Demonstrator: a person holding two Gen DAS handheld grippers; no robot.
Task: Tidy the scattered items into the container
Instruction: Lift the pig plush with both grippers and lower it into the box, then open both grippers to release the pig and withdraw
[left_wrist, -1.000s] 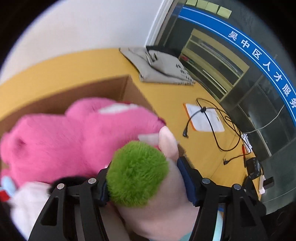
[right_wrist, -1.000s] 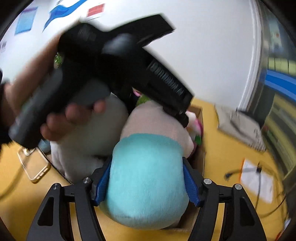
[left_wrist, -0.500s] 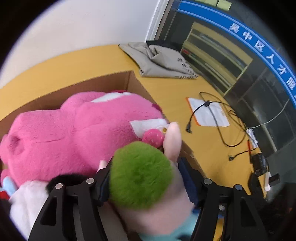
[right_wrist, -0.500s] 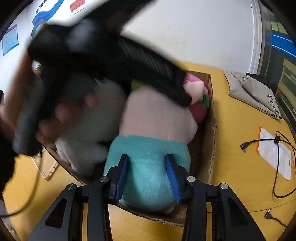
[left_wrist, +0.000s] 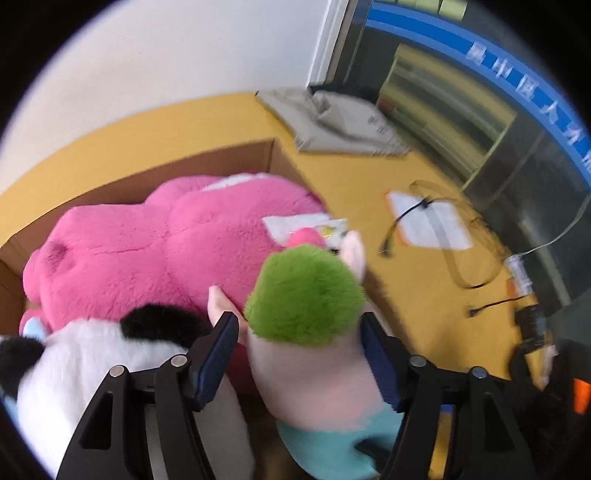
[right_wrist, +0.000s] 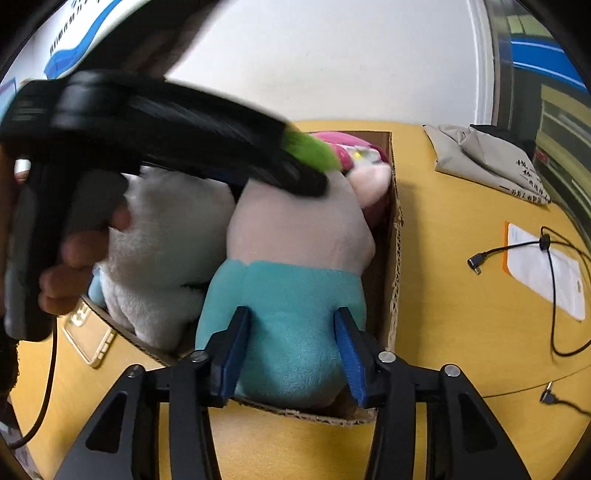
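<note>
A pink plush with green hair (left_wrist: 306, 291) and a teal body (right_wrist: 284, 317) lies in the cardboard box (right_wrist: 393, 236) beside a big pink bear (left_wrist: 147, 243) and a white panda plush (left_wrist: 74, 365). My left gripper (left_wrist: 299, 332) has its jaws spread around the plush's head with a gap on each side. It shows as a blurred black tool in the right wrist view (right_wrist: 321, 188). My right gripper (right_wrist: 291, 343) is at the teal body, jaws spread and clear of it.
The box stands on a yellow table (right_wrist: 461, 295). A grey folded bag (left_wrist: 340, 122) lies at the far side. A white pouch with a black cable (right_wrist: 543, 258) lies right of the box. A clear phone case (right_wrist: 88, 336) lies left of it.
The plush has gone down into the box. Both grippers have opened and pulled back from it. The panda plush now shows in the left wrist view.
</note>
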